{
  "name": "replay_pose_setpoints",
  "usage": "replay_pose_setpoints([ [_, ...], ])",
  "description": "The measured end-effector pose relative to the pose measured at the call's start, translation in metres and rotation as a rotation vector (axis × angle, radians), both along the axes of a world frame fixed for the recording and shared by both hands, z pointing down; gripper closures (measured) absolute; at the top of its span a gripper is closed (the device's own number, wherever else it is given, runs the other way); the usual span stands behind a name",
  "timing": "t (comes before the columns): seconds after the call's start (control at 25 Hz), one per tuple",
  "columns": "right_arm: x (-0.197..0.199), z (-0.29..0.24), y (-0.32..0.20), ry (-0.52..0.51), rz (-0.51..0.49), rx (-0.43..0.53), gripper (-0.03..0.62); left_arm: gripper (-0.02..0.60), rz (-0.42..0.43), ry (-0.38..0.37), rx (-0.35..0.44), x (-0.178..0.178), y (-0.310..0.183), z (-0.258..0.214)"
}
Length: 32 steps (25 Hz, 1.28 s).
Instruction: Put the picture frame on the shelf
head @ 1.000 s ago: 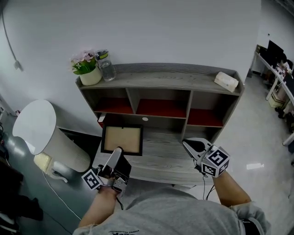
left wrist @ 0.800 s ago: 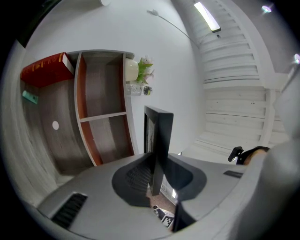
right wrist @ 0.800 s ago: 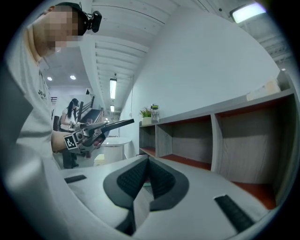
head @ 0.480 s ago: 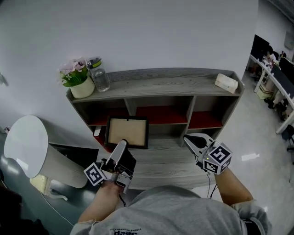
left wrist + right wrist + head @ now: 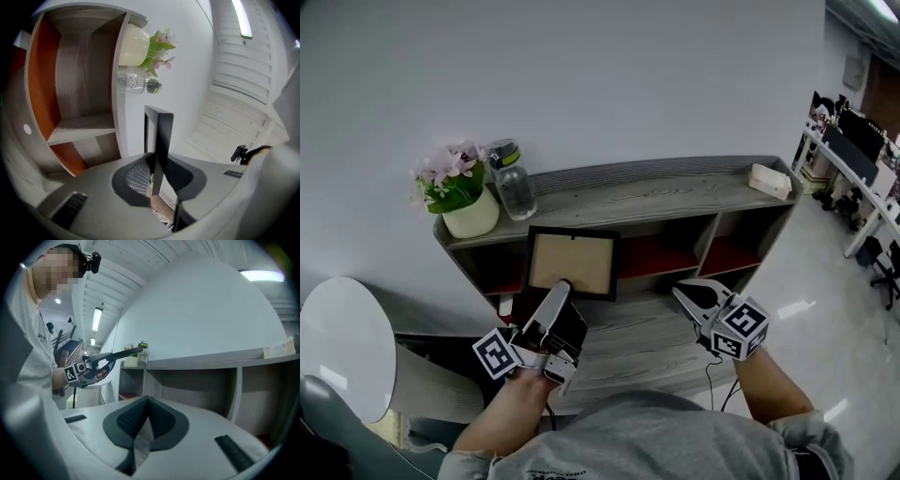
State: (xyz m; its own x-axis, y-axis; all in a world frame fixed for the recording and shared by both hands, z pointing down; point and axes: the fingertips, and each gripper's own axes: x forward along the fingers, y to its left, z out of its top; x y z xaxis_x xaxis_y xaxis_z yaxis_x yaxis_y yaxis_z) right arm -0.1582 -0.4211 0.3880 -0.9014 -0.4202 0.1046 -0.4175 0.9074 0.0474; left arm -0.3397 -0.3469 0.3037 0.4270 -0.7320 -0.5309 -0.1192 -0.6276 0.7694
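Note:
The picture frame [image 5: 573, 262], black-edged with a tan panel, hangs in the air in front of the shelf unit's upper compartments, its top near the top board [image 5: 656, 192]. My left gripper [image 5: 560, 296] is shut on the frame's lower edge. In the left gripper view the frame [image 5: 160, 136] runs edge-on between the pads of the left gripper [image 5: 157, 174]. My right gripper [image 5: 690, 297] hovers over the desk surface at the right, shut and holding nothing; its pads meet in the right gripper view [image 5: 146, 405]. That view also shows the frame [image 5: 125, 352] edge-on at the left.
On the top board stand a potted flower [image 5: 457, 191], a clear bottle [image 5: 511, 178] and, at the far right, a pale box [image 5: 771, 180]. Red-backed compartments [image 5: 654, 255] lie below. A white round-topped object [image 5: 342, 342] stands at the left.
The left gripper has carried the frame up from just above the desk surface to the height of the top board. The right gripper has moved slightly with it.

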Motion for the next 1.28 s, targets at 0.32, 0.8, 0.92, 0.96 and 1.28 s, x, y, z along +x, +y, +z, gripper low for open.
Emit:
replay_pose_setpoints([
  [0.32, -0.001, 0.004, -0.01, 0.019, -0.041, 0.011, 0.576, 0.491, -0.016, 0.022, -0.017, 0.02, -0.038, -0.005],
  [0.8, 0.051, -0.001, -0.048, -0.011, -0.115, 0.011, 0.576, 0.491, -0.184, 0.059, -0.114, 0.06, -0.088, 0.0],
  [0.92, 0.06, 0.001, -0.051, -0.016, -0.119, 0.008, 0.576, 0.491, -0.211, 0.061, -0.141, 0.063, -0.096, 0.002],
  [0.96, 0.063, 0.001, -0.053, -0.018, -0.119, 0.007, 0.576, 0.491, -0.22, 0.058, -0.15, 0.064, -0.099, 0.002],
  [1.28, 0.077, 0.002, -0.06, -0.016, -0.113, 0.001, 0.576, 0.486, -0.265, 0.06, -0.241, 0.062, -0.124, 0.009],
])
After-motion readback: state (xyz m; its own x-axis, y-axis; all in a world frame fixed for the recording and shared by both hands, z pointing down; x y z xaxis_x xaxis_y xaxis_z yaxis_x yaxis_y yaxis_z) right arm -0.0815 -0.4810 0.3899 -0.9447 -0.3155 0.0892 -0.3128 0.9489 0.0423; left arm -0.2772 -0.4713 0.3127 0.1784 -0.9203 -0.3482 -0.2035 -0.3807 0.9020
